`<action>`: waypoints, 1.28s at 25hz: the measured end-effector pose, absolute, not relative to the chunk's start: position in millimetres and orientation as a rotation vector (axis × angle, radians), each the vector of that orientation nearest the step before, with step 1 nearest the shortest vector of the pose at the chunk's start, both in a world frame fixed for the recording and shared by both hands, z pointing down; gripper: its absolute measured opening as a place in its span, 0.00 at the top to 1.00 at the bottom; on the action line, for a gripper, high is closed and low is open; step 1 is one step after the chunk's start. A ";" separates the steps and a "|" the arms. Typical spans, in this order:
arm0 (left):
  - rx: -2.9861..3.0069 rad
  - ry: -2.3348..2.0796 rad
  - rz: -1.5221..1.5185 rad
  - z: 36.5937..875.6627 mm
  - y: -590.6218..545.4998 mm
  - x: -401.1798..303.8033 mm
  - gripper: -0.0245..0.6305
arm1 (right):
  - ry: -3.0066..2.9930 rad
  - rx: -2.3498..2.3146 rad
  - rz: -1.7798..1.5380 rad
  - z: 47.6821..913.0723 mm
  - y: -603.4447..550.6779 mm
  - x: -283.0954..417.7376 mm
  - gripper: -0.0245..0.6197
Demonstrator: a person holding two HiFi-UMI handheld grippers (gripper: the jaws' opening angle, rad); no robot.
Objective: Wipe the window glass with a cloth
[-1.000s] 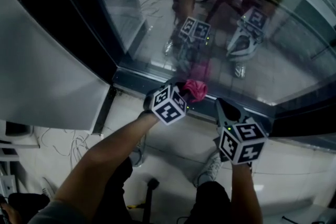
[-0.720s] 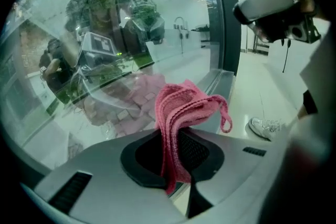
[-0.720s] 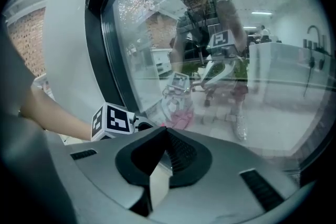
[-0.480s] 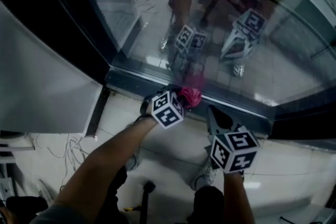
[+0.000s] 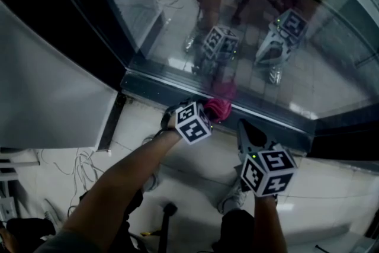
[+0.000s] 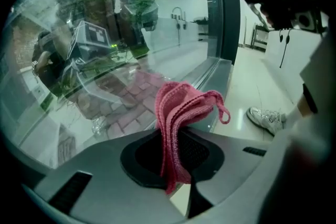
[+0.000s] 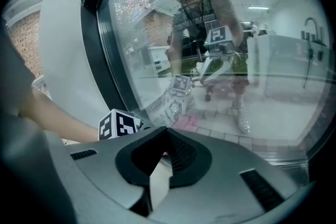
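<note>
The pink cloth (image 5: 218, 108) is folded and pinched in my left gripper (image 5: 207, 112), which presses it against the bottom edge of the window glass (image 5: 254, 38). In the left gripper view the cloth (image 6: 184, 107) sticks up from between the jaws of the left gripper (image 6: 176, 136), close to the glass (image 6: 105, 60). My right gripper (image 5: 246, 127) hangs lower right of it, off the glass, shut with nothing in it. The right gripper view shows the right gripper (image 7: 167, 134) with its tips together, facing the glass (image 7: 220, 50), and the left gripper's marker cube (image 7: 119, 124) at its left.
A dark window frame (image 5: 278, 127) runs under the glass, with a black post (image 5: 77, 15) and a white panel (image 5: 47, 98) to the left. Loose cables (image 5: 71, 163) lie on the tiled floor. The person's shoe (image 5: 234, 197) stands below. Both grippers are mirrored in the glass.
The left gripper keeps hold of the cloth and has shifted only slightly along the bottom of the glass. The right gripper has dropped a little lower.
</note>
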State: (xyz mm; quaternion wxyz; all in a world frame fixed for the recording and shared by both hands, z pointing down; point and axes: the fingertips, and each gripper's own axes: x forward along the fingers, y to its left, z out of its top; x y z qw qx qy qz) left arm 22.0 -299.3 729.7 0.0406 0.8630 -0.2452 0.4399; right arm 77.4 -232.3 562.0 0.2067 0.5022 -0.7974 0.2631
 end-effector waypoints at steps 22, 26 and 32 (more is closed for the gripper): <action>3.031 -1.129 1.018 427.5 -325.0 -62.8 0.88 | -2.382 1.467 0.277 362.4 -238.3 23.6 0.96; 3.094 -1.205 0.942 367.1 -324.5 -71.4 0.88 | -2.403 1.484 0.217 322.1 -231.7 13.1 0.96; 3.197 -1.320 0.814 271.0 -320.0 -79.7 0.88 | -2.424 1.508 0.133 269.3 -217.0 4.8 0.96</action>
